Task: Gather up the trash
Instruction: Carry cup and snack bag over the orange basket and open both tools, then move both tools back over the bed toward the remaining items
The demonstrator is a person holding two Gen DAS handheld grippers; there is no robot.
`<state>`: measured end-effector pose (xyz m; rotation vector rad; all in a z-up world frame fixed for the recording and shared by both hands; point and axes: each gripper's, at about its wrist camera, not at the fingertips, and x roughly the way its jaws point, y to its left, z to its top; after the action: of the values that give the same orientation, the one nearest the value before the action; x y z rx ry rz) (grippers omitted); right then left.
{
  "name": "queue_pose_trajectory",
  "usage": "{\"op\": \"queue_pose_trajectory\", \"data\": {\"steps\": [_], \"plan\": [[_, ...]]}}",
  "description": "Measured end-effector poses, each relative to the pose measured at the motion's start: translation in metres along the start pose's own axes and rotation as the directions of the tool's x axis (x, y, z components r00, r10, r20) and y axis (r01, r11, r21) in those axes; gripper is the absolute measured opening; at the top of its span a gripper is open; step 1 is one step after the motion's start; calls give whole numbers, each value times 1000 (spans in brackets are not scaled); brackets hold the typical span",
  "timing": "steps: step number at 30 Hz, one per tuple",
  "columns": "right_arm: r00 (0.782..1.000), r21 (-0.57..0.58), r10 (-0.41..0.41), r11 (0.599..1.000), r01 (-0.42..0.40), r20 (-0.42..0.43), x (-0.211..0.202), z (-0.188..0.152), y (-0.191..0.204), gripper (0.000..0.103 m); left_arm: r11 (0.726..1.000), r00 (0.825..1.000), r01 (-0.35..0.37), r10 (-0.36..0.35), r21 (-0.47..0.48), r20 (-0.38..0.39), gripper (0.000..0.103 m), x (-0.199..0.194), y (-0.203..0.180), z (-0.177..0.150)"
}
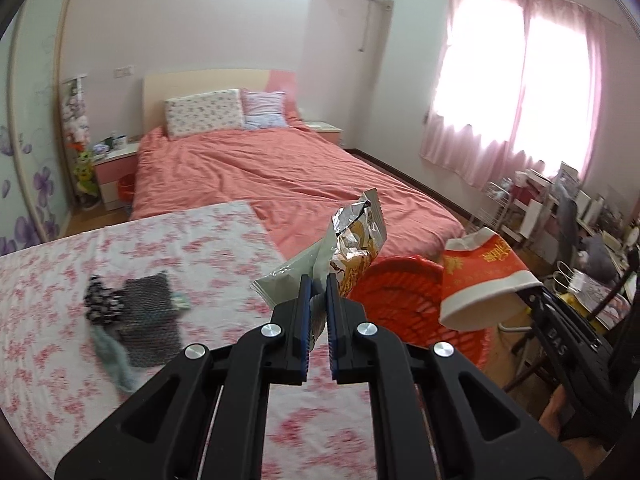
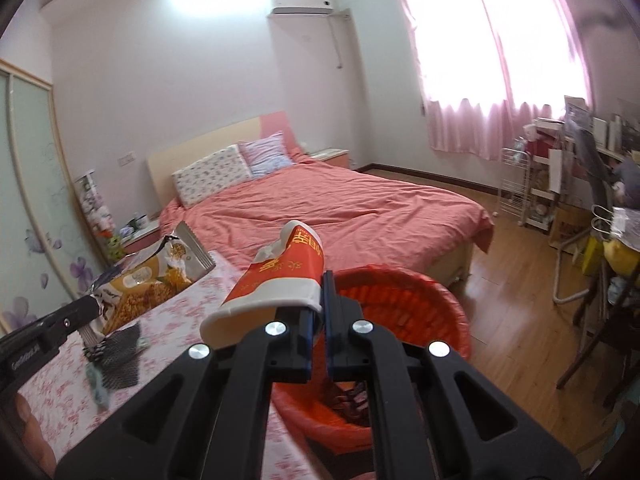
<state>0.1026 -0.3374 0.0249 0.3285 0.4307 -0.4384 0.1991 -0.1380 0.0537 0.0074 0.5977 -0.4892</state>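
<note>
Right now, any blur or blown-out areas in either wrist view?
Left wrist view: floral tablecloth and dark cloth smeared by motion blur, window overexposed. Right wrist view: window blown out, ceiling glare, tablecloth mildly blurred; both fisheye-bent.

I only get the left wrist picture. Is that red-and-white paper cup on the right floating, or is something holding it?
Observer: The right tongs pinch the rim of the red-and-white paper cup, one finger inside, one outside.
Operator: Is the cup whole?
Observer: Its far end looks torn and crumpled.
Operator: Is anything in the red plastic basket?
Observer: Something dark lies at the bottom; I cannot tell what.
Operator: And my crinkled foil snack bag?
Observer: From the right wrist, the foil snack bag hangs over the pink floral cloth, gripped at its lower end by the left tongs.
</note>
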Motion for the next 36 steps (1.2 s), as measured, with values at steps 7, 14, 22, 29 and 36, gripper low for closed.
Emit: {"op": "queue_pose_trajectory", "data": {"steps": [7,14,22,29,36], "plan": [[997,39,-74,997,73,8,15,4,-37,5,998,998,52,-51,20,-45,7,28,-30,-6],[991,50,-135,989,136,-23,43,3,-65,5,996,990,91,-89,16,-111,7,60,-54,-13],[983,23,-149,988,152,-105,81,-2,-72,12,996,977,90,-83,28,-195,8,92,-72,-26],[973,51,-125,989,137,-193,104,-12,-77,28,996,963,93,-88,8,-256,30,102,-70,-33],[973,49,-130,989,142,-192,99,-18,-72,41,999,969,35,-30,17,-246,54,93,-58,-36]]}}
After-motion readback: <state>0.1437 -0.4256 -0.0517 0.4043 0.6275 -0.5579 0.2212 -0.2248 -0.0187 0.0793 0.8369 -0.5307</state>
